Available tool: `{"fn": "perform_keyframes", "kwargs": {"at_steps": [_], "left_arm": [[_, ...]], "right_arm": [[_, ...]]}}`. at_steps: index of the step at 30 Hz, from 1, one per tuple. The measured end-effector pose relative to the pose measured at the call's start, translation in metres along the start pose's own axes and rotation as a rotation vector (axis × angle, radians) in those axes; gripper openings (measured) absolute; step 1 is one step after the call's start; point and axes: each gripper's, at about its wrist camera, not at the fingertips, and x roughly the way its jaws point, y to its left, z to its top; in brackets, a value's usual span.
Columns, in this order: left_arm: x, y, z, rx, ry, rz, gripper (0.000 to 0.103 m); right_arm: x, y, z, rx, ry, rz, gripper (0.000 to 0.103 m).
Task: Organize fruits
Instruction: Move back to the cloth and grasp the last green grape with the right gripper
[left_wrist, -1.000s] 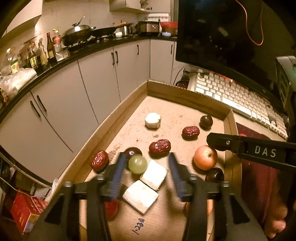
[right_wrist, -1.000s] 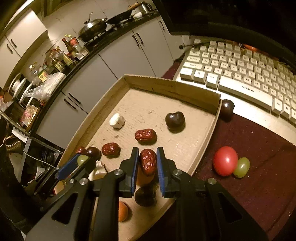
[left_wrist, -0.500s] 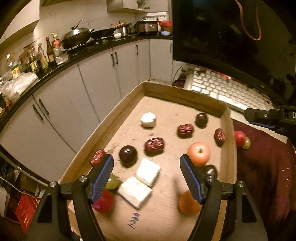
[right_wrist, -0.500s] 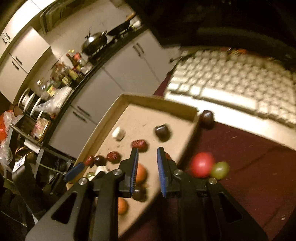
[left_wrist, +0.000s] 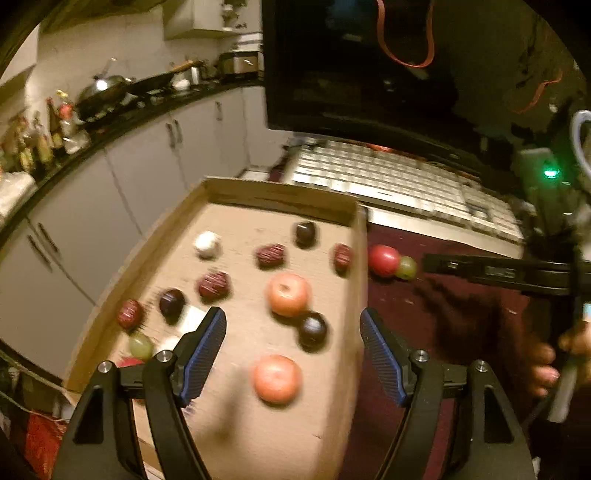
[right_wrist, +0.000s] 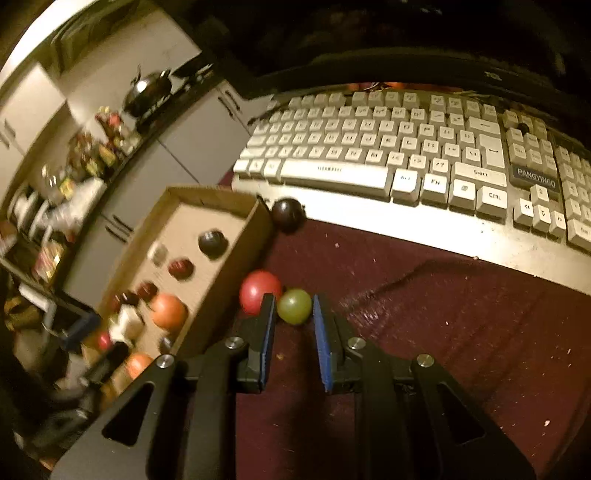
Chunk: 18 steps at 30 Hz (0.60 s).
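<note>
Right wrist view: my right gripper (right_wrist: 293, 321) sits nearly closed, grasping nothing, with the green grape (right_wrist: 294, 306) at its tips beside the cardboard tray (right_wrist: 236, 254). My left gripper (left_wrist: 293, 350) hangs released above that tray.

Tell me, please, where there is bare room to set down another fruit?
The maroon cloth lies bare below the keyboard, right of the red fruit and green grape. Inside the cardboard tray, the strip along its far wall is free. Its near-left corner, around the white blocks, is crowded.
</note>
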Motion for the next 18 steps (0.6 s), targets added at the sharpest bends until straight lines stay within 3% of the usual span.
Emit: {"fn": "perform_keyframes", "kwargs": {"at_steps": [4,7,12,18], "left_arm": [[-0.001,-0.030,-0.013,0.056,0.040,-0.136,0.075],[0.008,-0.054,-0.022,0.105,0.074,-0.198,0.075],[0.027,-0.064,-0.019,0.121,0.050,-0.157,0.075],[0.037,-0.061,-0.008,0.113,0.026,-0.183,0.075]], "right_arm": [[-0.005,-0.009,-0.005,-0.009,-0.012,-0.033,0.023],[-0.010,-0.017,-0.005,0.007,-0.030,-0.049,0.023],[-0.013,-0.016,-0.005,0.003,-0.030,-0.029,0.023],[-0.012,-0.014,-0.003,-0.005,-0.040,-0.024,0.023]]}}
